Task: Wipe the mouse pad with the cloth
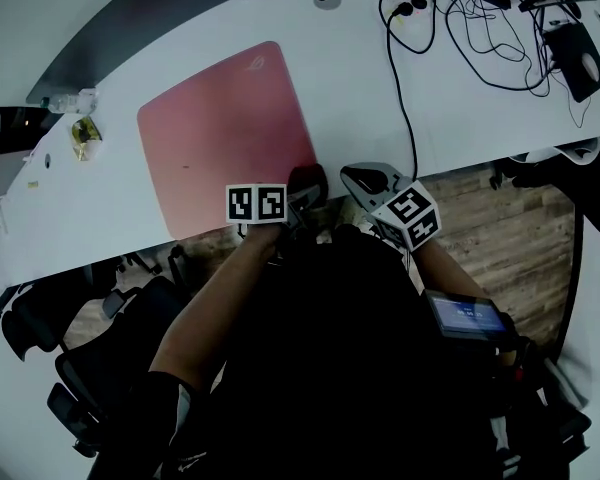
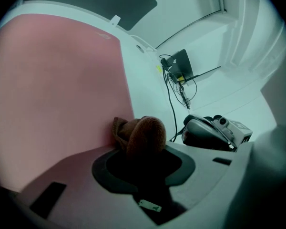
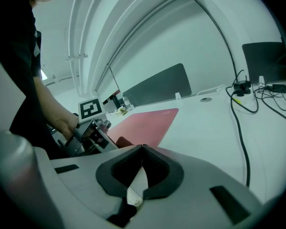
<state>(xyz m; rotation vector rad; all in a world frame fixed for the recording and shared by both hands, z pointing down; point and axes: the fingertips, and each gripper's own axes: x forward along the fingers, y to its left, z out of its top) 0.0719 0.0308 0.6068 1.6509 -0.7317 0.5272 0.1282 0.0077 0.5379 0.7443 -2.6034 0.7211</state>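
**Desk station: cloth at pad corner**

Left gripper (image 1: 300, 198): jaws clamped on a bunched brown fabric cloth (image 2: 144, 131), which touches the near right corner of the flat pink rectangular mouse pad (image 1: 220, 133). Right gripper (image 3: 142, 149): jaws closed together with nothing between them, just beside the left gripper at the near edge of the white desk (image 1: 370, 98). Far right of the desk: tangled black cables (image 1: 480, 30).

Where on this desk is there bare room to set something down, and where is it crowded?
Bare desk: between the mouse pad and the long black cable, and beyond the pad's far edge. Crowded: the cable tangle at the far right.
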